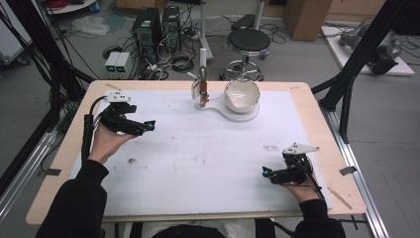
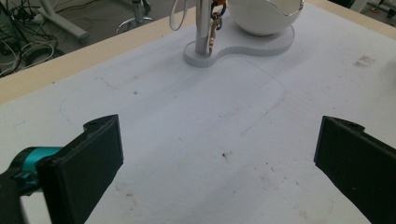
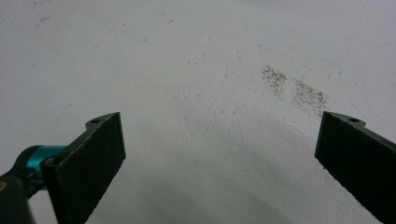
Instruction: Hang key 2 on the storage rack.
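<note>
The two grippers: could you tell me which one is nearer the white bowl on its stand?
The left gripper. It sits at the table's left, farther up toward the white bowl, which shows ahead in its own view; the right gripper rests near the front edge.

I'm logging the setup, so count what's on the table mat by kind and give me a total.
Handheld grippers: 2, left gripper and right gripper, both with jaws open and holding nothing.
White bowl: 1
White base plate under the bowl: 1
Upright post with a small hanging clip: 1
Total: 5

Table (image 1: 317, 129): light wood top, covered by scuffed white mat (image 1: 198, 158). On mat, far centre: white stand base (image 1: 233, 115) bearing bowl (image 1: 241, 94) and upright post (image 1: 203, 79).
</note>
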Tool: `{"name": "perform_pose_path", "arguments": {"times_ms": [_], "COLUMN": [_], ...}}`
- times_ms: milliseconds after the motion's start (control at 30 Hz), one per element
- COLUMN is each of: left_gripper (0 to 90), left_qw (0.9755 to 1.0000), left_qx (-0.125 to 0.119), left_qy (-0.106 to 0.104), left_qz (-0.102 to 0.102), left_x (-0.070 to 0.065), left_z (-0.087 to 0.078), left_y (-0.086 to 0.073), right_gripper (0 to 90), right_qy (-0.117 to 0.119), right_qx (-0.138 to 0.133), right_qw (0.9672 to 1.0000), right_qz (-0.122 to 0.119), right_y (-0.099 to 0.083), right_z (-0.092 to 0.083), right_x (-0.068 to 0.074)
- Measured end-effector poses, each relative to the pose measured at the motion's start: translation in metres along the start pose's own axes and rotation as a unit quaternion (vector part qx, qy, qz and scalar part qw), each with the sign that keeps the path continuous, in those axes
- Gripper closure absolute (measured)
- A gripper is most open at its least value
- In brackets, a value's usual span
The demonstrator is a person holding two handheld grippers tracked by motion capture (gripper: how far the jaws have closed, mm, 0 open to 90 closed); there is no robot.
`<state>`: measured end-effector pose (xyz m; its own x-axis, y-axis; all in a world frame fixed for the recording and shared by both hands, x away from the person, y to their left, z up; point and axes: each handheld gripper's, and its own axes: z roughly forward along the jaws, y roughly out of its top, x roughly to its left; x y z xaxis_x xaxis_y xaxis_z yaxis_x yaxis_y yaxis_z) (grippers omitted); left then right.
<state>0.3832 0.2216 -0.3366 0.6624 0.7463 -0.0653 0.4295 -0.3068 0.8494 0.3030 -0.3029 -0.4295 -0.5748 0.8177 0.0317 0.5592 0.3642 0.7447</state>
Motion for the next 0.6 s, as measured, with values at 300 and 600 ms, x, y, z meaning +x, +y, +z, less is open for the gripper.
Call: {"name": "perform_pose_path", "arguments": {"times_ms": [300,600], "left_gripper": [1.7,1.7], "left_qw": [0.9999,0.9998], "left_qx": [0.010,0.018], "left_qy": [-0.006,0.000], "left_qz": [0.013,-0.001], "left_x": [-0.013,-0.012], "left_z": [-0.012,-0.019], "left_y": [-0.018,-0.046], "right_gripper": [0.9,0.9], "right_qy": [-0.002,-0.003], "right_qx": [-0.002,-0.001], "right_qw": [1.0000,1.0000], "right_qz": [0.005,0.005], "right_y": [-0.001,-0.001], "right_z": [-0.001,0.000], "right_x": [-0.002,-0.002]}}
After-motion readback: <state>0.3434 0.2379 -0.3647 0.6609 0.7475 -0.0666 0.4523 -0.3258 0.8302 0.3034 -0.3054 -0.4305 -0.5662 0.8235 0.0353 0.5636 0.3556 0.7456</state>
